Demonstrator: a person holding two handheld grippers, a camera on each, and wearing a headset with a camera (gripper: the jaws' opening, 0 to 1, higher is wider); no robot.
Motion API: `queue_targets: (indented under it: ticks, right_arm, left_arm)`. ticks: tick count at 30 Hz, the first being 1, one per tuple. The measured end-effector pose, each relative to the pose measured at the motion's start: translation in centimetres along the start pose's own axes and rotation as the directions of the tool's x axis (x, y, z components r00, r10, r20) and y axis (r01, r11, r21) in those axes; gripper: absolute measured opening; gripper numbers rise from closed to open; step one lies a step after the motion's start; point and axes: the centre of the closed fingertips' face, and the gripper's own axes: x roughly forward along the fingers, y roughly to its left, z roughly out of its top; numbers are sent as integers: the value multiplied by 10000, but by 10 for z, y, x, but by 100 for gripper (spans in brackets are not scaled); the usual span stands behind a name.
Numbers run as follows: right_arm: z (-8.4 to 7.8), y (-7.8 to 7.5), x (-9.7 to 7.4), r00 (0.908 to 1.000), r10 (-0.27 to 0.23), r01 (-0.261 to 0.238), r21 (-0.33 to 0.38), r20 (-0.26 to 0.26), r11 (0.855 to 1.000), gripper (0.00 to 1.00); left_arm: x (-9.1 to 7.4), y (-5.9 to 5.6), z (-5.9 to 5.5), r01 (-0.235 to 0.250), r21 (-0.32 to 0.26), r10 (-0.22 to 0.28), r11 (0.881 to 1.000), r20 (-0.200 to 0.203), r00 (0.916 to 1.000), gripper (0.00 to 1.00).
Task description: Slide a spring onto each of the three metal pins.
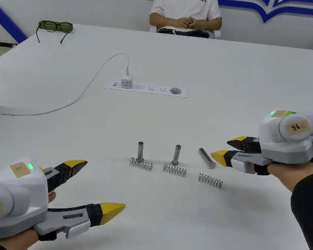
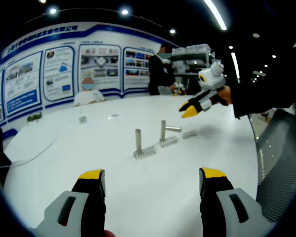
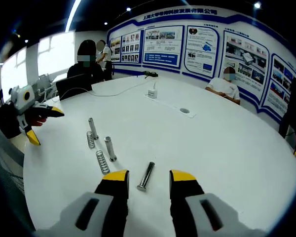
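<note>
Head view: three pins on counter. Left pin and middle pin upright; right pin flat. Springs loose on counter, one before each pin: left spring, middle spring, right spring. Left tool wide, empty, well apart from pins. Right tool open, empty, tips just beside right pin. Right gripper view: right pin ahead, between jaws.
</note>
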Motion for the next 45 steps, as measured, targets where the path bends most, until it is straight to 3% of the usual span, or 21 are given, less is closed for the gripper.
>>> queue_targets:
  ticks: [23,45]
  right_arm:
    - [-8,0,42,9940,-340,369,260,-1038,9990,25]
    - [-18,2,61,9822,-489,621,679,-1812,9958,14]
  left_arm:
    - [5,-2,-7,115,-111,-116,9999,-134,9998,79]
    - [6,3,-15,142,-177,-147,9997,-264,9995,78]
